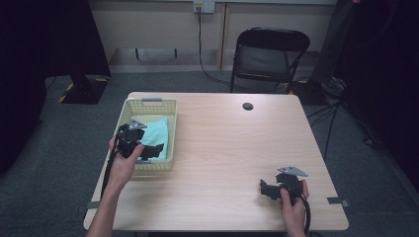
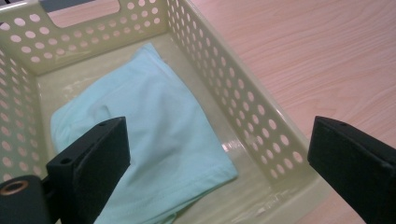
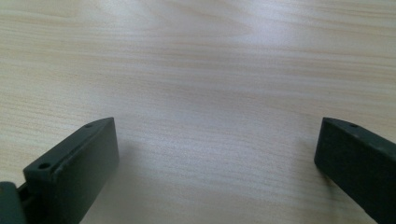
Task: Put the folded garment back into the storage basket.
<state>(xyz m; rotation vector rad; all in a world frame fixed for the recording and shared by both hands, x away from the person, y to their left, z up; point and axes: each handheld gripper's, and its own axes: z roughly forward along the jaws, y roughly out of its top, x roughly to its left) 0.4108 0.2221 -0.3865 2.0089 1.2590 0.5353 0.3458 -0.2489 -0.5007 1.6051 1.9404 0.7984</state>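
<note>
Left hand-held gripper (image 2: 219, 154) spread over cloth (image 2: 154, 140), basket (image 2: 243, 107) perforated

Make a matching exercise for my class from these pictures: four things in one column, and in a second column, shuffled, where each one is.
Things
1. pale green cloth
2. left hand-held gripper
3. right hand-held gripper
4. black folding chair

Places
A. on the floor beyond the table's far edge
B. lying inside the yellow perforated basket
C. open, low over bare wood at the table's near right
D. open, over the basket

Pairs: 1-B, 2-D, 3-C, 4-A
</note>
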